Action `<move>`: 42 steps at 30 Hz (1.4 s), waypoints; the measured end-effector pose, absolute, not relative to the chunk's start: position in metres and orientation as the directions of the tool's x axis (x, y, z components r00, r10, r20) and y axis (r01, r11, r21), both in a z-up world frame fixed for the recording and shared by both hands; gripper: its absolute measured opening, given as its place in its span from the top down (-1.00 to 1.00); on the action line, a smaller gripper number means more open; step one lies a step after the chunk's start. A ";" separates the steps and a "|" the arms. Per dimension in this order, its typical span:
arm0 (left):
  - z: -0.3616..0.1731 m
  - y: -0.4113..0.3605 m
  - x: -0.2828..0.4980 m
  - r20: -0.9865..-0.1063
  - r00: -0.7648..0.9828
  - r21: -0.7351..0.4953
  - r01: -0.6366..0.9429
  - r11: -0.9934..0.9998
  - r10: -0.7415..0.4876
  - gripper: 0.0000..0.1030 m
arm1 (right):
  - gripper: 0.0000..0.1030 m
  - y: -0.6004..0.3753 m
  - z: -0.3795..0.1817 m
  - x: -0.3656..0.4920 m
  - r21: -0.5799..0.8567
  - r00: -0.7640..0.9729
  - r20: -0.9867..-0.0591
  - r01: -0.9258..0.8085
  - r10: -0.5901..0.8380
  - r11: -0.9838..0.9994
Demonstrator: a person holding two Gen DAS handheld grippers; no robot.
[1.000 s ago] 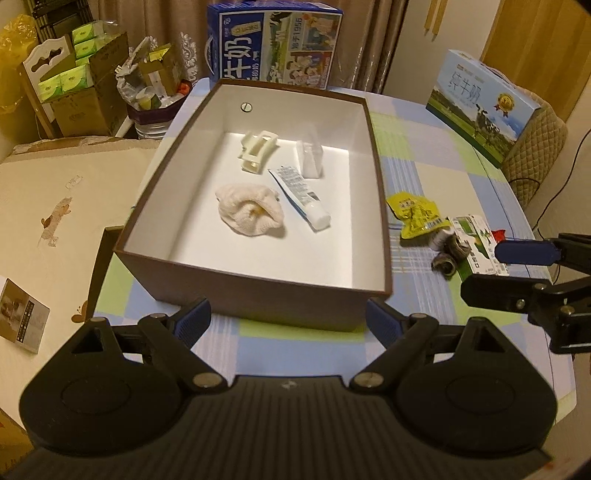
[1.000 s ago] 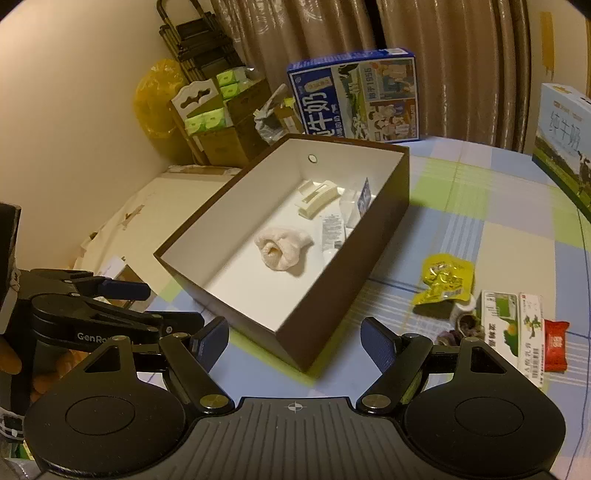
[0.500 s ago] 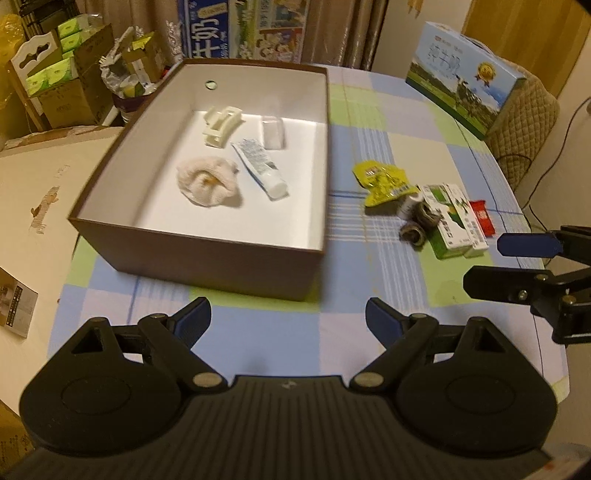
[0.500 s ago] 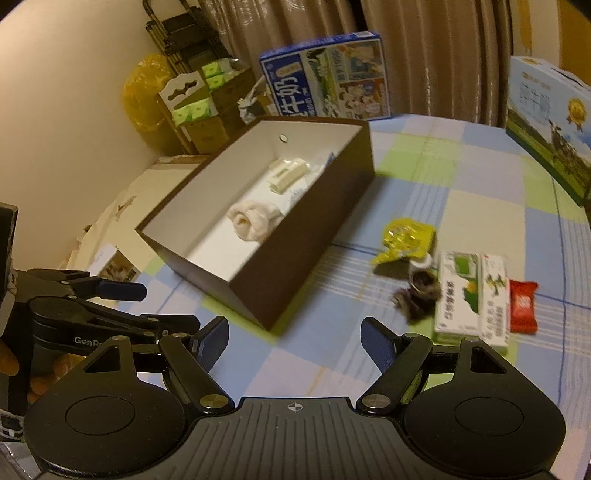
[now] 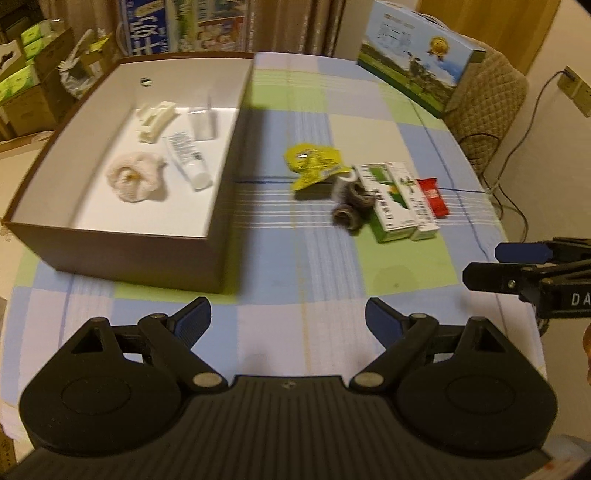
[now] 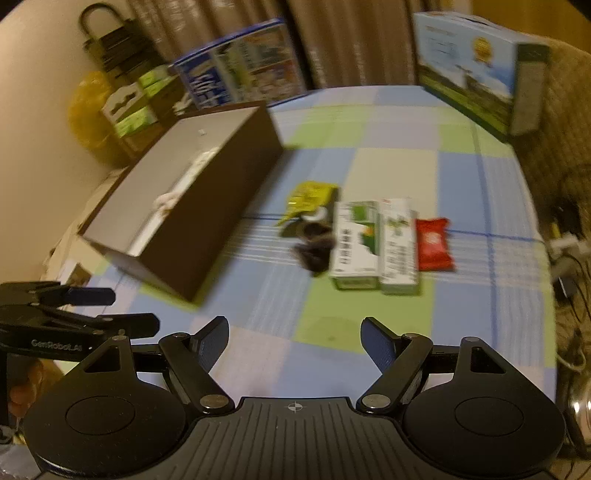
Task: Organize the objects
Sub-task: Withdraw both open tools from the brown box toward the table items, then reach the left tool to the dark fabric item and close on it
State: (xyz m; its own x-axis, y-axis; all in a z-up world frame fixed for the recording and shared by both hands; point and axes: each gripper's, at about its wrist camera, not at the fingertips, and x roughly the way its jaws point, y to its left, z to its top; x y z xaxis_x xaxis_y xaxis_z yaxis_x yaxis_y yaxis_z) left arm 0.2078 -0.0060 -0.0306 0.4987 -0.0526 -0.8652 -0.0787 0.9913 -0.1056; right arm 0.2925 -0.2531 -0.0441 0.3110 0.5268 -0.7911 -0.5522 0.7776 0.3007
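Observation:
A brown box [image 5: 155, 258] with a white inside stands on the left of the table and holds a cream scrunchie [image 5: 135, 177], a white tube [image 5: 188, 160], a cream hair clip [image 5: 153, 120] and a small clear packet [image 5: 201, 123]. Right of it lie a yellow pouch [image 5: 314, 164], a dark hair tie [image 5: 351, 206], two green-white cartons [image 5: 395, 201] and a red packet [image 5: 432, 192]. These also show in the right wrist view: the box [image 6: 207, 218], cartons [image 6: 373, 243], red packet [image 6: 434, 243]. My left gripper [image 5: 288, 319] and right gripper [image 6: 294, 339] are open and empty, above the table's near part.
Two blue milk cartons stand at the back, one behind the box [image 5: 188, 27] and one at the far right [image 5: 417, 55]. A quilted chair [image 5: 484, 114] is at the right edge. Cardboard boxes [image 5: 26, 88] sit on the floor to the left.
Both grippers have swung right: the brown box has slid left in both views and the loose items now lie near the centre. Both stay open.

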 end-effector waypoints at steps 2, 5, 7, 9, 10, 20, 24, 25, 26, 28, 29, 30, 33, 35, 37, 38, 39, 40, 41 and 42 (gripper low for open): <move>-0.032 -0.015 0.213 -0.867 0.495 -0.110 -0.068 0.992 -0.062 -0.71 | -0.47 -0.265 -0.045 0.296 0.296 0.325 -0.794 -0.531 0.513 0.794; -0.035 -0.027 0.218 -0.868 0.491 -0.115 -0.053 0.992 -0.075 -0.71 | -0.47 -0.280 -0.047 0.301 0.293 0.337 -0.798 -0.506 0.499 0.811; -0.037 -0.034 0.222 -0.869 0.489 -0.111 -0.040 0.993 -0.078 -0.71 | -0.47 -0.289 -0.049 0.303 0.289 0.344 -0.803 -0.488 0.486 0.824; -0.039 -0.041 0.226 -0.869 0.489 -0.106 -0.027 0.994 -0.080 -0.71 | -0.47 -0.297 -0.051 0.306 0.280 0.352 -0.807 -0.479 0.474 0.832; -0.039 -0.044 0.227 -0.867 0.492 -0.105 -0.020 0.994 -0.081 -0.71 | -0.47 -0.300 -0.052 0.307 0.275 0.354 -0.809 -0.476 0.469 0.835; -0.047 -0.064 0.252 -0.845 0.531 -0.068 0.024 0.997 -0.071 -0.69 | -0.47 -0.320 -0.065 0.323 0.247 0.400 -0.811 -0.429 0.428 0.869; -0.050 -0.067 0.261 -0.840 0.537 -0.068 0.033 0.997 -0.075 -0.68 | -0.47 -0.325 -0.068 0.330 0.259 0.404 -0.805 -0.419 0.434 0.870; -0.051 -0.068 0.264 -0.840 0.538 -0.067 0.036 0.997 -0.076 -0.65 | -0.47 -0.325 -0.069 0.332 0.260 0.403 -0.807 -0.415 0.432 0.872; -0.052 -0.069 0.266 -0.838 0.540 -0.067 0.039 0.997 -0.077 -0.60 | -0.47 -0.325 -0.070 0.335 0.260 0.402 -0.809 -0.410 0.430 0.874; -0.054 -0.070 0.271 -0.837 0.540 -0.070 0.044 0.997 -0.083 -0.60 | -0.47 -0.326 -0.073 0.339 0.262 0.401 -0.812 -0.399 0.424 0.879; -0.056 -0.071 0.274 -0.837 0.541 -0.071 0.048 0.996 -0.086 -0.58 | -0.47 -0.326 -0.074 0.341 0.263 0.399 -0.814 -0.394 0.422 0.881; -0.058 -0.071 0.278 -0.836 0.542 -0.072 0.052 0.996 -0.089 -0.55 | -0.47 -0.327 -0.076 0.343 0.265 0.396 -0.816 -0.388 0.420 0.882; -0.065 -0.073 0.289 -0.840 0.535 -0.075 0.059 0.995 -0.095 -0.46 | -0.47 -0.329 -0.081 0.350 0.261 0.394 -0.824 -0.371 0.406 0.891; -0.070 -0.074 0.300 -0.840 0.534 -0.079 0.058 0.995 -0.098 -0.45 | -0.47 -0.331 -0.085 0.354 0.262 0.393 -0.830 -0.354 0.397 0.898; -0.076 -0.073 0.309 -0.841 0.532 -0.085 0.050 0.995 -0.099 -0.45 | -0.47 -0.334 -0.088 0.359 0.261 0.391 -0.835 -0.337 0.387 0.904; -0.079 -0.071 0.315 -0.843 0.528 -0.095 0.044 0.995 -0.104 -0.45 | -0.47 -0.335 -0.090 0.360 0.260 0.390 -0.838 -0.330 0.382 0.907; -0.083 -0.070 0.320 -0.844 0.526 -0.103 0.038 0.994 -0.107 -0.44 | -0.47 -0.336 -0.091 0.362 0.260 0.389 -0.840 -0.322 0.378 0.910; -0.086 -0.069 0.325 -0.844 0.525 -0.111 0.030 0.993 -0.110 -0.41 | -0.47 -0.338 -0.093 0.364 0.261 0.387 -0.843 -0.315 0.374 0.913; -0.088 -0.068 0.330 -0.843 0.525 -0.120 0.023 0.993 -0.114 -0.37 | -0.47 -0.339 -0.094 0.365 0.262 0.385 -0.845 -0.307 0.371 0.915; -0.091 -0.067 0.335 -0.842 0.526 -0.126 0.017 0.992 -0.116 -0.35 | -0.47 -0.341 -0.096 0.367 0.263 0.383 -0.848 -0.299 0.367 0.917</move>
State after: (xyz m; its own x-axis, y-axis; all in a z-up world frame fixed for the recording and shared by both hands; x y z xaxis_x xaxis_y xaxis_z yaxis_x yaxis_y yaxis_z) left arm 0.3355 -0.0672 -0.0912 0.5262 -0.1159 -0.8424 0.0170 0.9919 -0.1258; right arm 0.3672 -0.3409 -0.0958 0.3829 0.3673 -0.8477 -0.2987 0.9175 0.2626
